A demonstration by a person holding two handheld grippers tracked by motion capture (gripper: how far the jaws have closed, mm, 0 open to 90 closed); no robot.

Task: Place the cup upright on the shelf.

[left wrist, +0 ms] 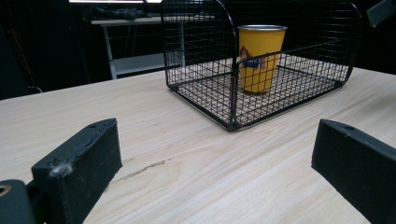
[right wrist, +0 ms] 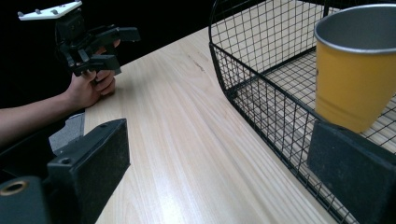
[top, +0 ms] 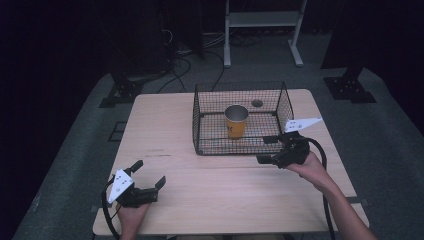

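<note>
the yellow cup [top: 236, 121] stands upright inside the black wire basket [top: 200, 131] on the far half of the table [top: 165, 140]. the right gripper [top: 269, 149] hovers at the basket's near right corner, jaws wide, holding nothing. the left gripper [top: 148, 174] sits near the table's near left edge, jaws wide, well apart from the basket.

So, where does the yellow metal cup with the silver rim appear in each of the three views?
High view: the yellow metal cup stands upright at centre, inside the black wire basket.
Left gripper view: the cup is top centre-right, behind the basket's mesh.
Right gripper view: the cup is at the top right, cut by the edge.
Shared landmark: the basket.
</note>
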